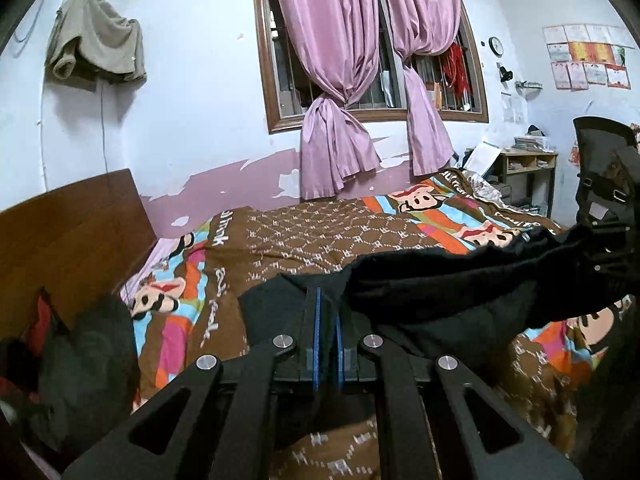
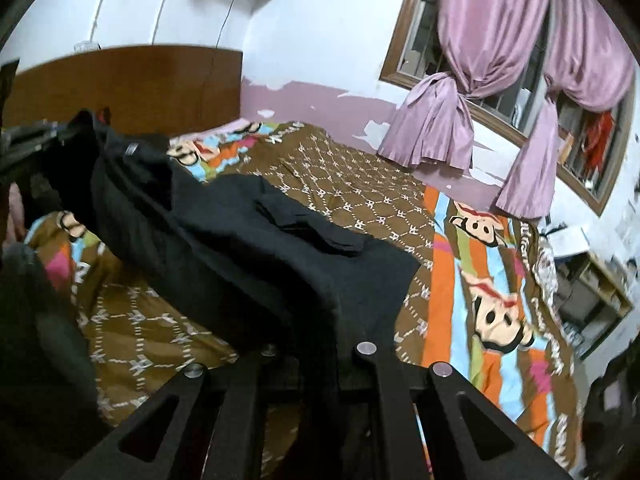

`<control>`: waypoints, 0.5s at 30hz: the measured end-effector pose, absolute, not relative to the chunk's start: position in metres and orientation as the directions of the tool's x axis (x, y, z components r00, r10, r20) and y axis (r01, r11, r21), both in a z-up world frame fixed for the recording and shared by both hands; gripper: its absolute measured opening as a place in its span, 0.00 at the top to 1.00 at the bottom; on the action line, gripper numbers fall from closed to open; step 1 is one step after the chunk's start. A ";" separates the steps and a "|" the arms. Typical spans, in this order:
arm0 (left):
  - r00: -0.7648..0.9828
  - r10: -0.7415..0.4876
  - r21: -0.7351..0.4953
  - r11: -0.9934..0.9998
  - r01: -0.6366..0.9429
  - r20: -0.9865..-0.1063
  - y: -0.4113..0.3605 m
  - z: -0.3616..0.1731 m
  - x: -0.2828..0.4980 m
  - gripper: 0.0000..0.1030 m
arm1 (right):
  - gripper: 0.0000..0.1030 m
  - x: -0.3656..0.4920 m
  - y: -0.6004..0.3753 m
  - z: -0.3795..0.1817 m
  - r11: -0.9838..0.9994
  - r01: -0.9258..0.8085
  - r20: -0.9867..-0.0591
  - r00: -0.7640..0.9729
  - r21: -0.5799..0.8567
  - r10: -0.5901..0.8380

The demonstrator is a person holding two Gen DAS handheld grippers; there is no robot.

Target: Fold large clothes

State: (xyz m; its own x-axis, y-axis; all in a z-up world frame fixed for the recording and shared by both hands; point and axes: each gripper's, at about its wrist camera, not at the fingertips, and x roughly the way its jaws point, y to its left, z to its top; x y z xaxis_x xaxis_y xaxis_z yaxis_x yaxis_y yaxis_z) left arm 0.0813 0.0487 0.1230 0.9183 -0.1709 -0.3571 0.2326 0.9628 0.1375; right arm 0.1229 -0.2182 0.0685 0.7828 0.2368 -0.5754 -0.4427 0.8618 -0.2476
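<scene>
A large black garment (image 1: 440, 284) hangs stretched between my two grippers above the bed. My left gripper (image 1: 328, 304) is shut on one end of it, its blue-padded fingers pressed together with cloth between them. The garment runs right to my right gripper (image 1: 608, 236), seen at the right edge. In the right wrist view the black garment (image 2: 248, 232) drapes over my right gripper (image 2: 320, 320) and hides its fingertips; it is shut on the cloth. The left gripper (image 2: 28, 148) shows at the far left there.
The bed carries a brown quilt (image 1: 320, 232) with cartoon monkey stripes. A wooden headboard (image 1: 68, 232) stands at left. Dark clothes (image 1: 72, 372) are piled at lower left. A window with pink curtains (image 1: 340, 80) is behind; a desk (image 1: 524, 168) and a black chair (image 1: 604, 152) at right.
</scene>
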 end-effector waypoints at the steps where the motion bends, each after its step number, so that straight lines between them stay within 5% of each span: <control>1: 0.919 -0.165 0.154 0.960 0.233 -0.357 0.048 0.124 0.093 0.94 | 0.93 0.138 -0.217 0.071 0.853 -0.445 -0.586 0.780 -0.272 0.220; 10: 0.903 -0.091 0.278 0.935 0.223 -0.419 0.031 0.113 0.205 0.94 | 0.92 0.264 -0.216 0.061 0.816 -0.500 -0.764 0.635 -0.291 0.117; 15: 0.900 -0.057 0.292 0.935 0.200 -0.433 0.032 0.098 0.260 0.94 | 0.92 0.309 -0.214 0.044 0.818 -0.489 -0.757 0.645 -0.303 0.105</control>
State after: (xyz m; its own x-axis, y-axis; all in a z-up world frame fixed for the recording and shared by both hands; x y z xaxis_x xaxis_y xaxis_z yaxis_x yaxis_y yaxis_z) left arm 0.2598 0.0323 0.0985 0.8998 -0.0569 -0.4326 0.1996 0.9353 0.2923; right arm 0.3091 -0.2140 0.0440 0.6445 0.1047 -0.7574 -0.4893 0.8177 -0.3034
